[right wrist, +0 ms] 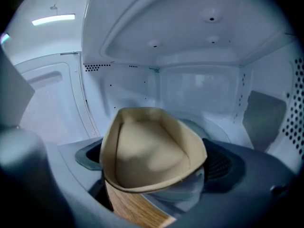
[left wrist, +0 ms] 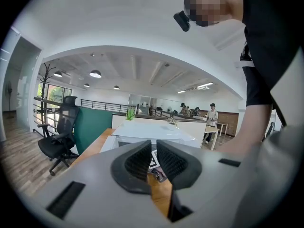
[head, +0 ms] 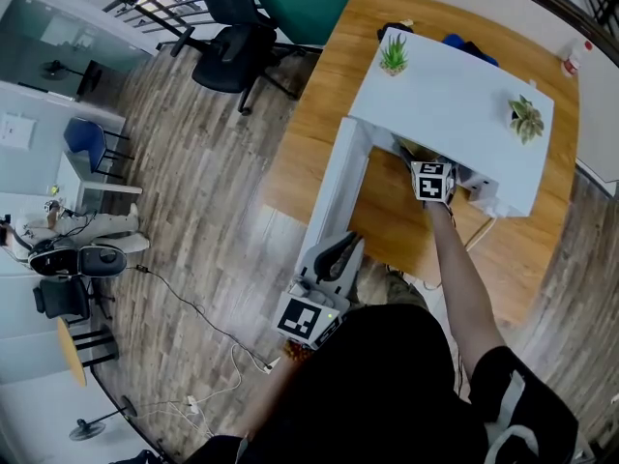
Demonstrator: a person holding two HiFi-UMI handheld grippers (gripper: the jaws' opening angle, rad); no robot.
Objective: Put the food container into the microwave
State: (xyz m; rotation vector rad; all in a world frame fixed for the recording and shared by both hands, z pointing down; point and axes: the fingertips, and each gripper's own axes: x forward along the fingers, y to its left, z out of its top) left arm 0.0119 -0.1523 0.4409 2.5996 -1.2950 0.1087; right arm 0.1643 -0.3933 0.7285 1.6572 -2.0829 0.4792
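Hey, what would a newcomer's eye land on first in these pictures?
A tan container sits in the white microwave cavity, between the wide-open jaws of the right gripper. In the head view, the microwave stands on a wooden table with its door swung open and small plants on top. The left gripper hangs shut near the person's body.

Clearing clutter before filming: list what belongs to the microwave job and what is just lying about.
Job: beige food container, microwave.
Lying about: two potted plants atop the microwave, office chair.
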